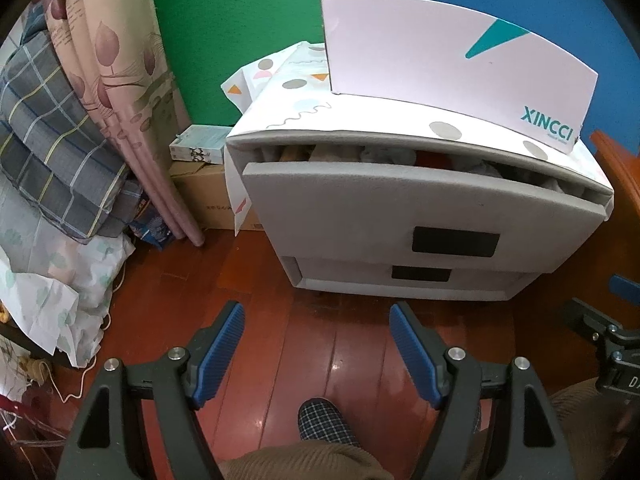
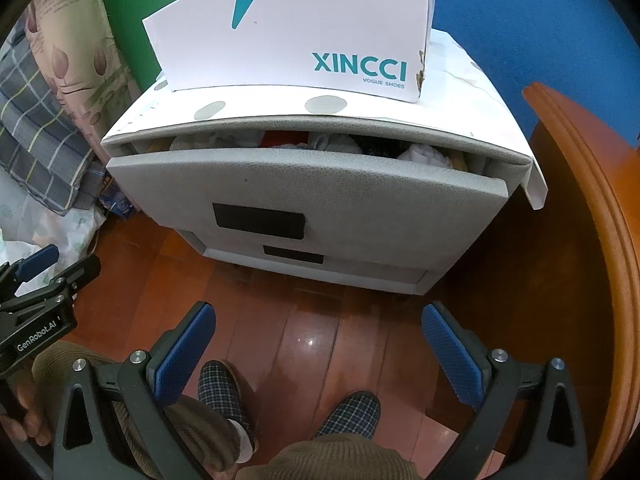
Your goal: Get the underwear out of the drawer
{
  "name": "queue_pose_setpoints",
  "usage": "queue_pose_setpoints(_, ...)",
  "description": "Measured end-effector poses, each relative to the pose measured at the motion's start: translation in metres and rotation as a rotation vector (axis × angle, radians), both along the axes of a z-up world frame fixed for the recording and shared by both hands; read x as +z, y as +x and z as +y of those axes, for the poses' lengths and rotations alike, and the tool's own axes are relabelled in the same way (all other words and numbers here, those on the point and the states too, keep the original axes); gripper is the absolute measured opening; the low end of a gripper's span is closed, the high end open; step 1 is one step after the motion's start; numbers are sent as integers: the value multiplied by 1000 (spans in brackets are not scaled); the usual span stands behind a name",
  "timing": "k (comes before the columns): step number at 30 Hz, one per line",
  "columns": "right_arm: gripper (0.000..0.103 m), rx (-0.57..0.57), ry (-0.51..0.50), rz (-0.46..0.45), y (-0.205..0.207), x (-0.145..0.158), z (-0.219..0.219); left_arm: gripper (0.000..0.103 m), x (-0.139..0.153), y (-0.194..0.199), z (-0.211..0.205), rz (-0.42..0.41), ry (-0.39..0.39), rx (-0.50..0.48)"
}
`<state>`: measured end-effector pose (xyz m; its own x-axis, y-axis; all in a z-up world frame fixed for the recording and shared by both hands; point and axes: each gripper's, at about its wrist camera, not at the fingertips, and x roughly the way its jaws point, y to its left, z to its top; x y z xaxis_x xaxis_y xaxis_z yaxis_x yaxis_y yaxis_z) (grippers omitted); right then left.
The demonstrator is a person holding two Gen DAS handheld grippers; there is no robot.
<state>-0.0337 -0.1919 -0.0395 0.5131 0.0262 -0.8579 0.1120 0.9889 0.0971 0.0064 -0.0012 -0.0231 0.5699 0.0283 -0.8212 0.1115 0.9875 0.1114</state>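
Underwear [image 2: 336, 143] bunched, mixed colours, inside part-open drawer [image 2: 304, 184]

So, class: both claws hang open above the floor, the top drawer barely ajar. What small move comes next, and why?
Probably bring the right claw to the top drawer front and pull it out further: the gap showing the clothes looks too narrow to reach through.
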Motion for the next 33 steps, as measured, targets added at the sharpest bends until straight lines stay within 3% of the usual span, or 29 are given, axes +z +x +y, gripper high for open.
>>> queue_pose_setpoints(33, 102, -3, 3, 21, 2, -4, 0, 77, -6, 0, 2, 23, -7, -4)
